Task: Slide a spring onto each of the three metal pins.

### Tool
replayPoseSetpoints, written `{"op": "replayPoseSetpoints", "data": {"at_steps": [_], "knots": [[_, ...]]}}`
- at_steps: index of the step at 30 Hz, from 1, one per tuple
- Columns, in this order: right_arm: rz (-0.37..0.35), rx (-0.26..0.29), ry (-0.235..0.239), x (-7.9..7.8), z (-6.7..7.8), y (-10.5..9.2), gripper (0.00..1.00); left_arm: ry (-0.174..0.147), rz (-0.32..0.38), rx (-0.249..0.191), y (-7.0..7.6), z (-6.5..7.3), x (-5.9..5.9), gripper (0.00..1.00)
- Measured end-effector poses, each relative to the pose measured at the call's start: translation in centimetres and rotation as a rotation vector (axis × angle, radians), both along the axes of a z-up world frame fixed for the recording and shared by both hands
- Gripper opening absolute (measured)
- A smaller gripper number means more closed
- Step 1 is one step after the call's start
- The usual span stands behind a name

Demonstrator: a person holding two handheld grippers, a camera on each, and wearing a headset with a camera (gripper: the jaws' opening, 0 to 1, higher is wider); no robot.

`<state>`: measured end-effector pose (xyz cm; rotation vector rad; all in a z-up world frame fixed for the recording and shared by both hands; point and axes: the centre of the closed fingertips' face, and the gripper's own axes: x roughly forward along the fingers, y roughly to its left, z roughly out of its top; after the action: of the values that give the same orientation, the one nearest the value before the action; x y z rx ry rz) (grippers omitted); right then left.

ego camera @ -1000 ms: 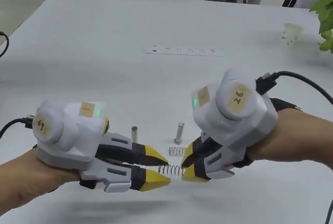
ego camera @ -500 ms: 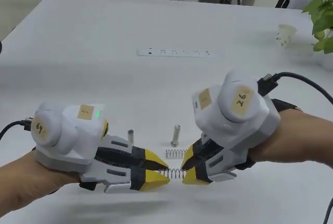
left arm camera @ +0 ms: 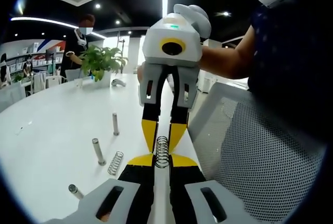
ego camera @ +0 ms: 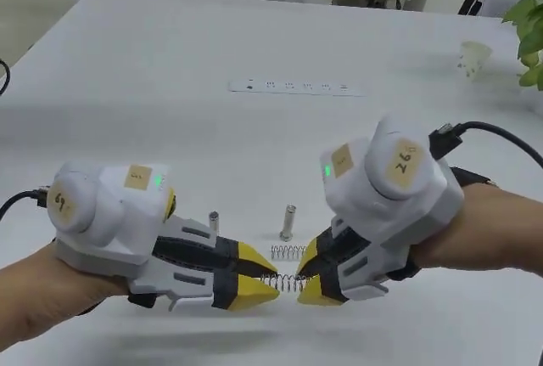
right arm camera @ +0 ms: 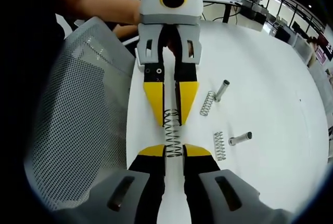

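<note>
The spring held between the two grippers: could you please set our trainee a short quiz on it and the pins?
1. True or false: the spring is gripped at one end only.
2. How many metal pins appear in the left gripper view? A one; B three; C five.
3. Does any pin wear a spring yet?
Key: 1 false, the left gripper and right gripper each pinch an end; 2 B; 3 no.
</note>
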<state>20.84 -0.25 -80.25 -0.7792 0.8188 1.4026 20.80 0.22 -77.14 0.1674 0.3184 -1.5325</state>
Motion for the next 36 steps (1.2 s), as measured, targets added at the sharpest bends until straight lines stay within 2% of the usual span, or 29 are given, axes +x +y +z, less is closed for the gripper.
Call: {"op": "replayPoseSetpoints", "data": {"at_steps": [8, 20, 27, 36], "knots": [[-0.012, 0.016, 0.017, -0.1, -0.3, 0.0, 0.10, -0.022, 0.000, -0.021, -0.2, 1.2, -0.1, 0.02], [-0.040, 0.034, 0.018, 0.0, 0.2, -0.1, 0.09, -0.029, 0.005, -0.026, -0.3, 1.2, 0.0, 0.02], [-0.051, 0.080, 0.045, -0.1, 1.4, 0.3, 0.09, -0.048, -0.008, 0.014, -0.4, 0.4, -0.3, 0.02], [-0.048, 0.112, 0.051, -0.6, 2.5, 1.0, 0.09, -0.049, -0.018, 0.028, -0.8, 0.2, -0.5, 0.02]]}}
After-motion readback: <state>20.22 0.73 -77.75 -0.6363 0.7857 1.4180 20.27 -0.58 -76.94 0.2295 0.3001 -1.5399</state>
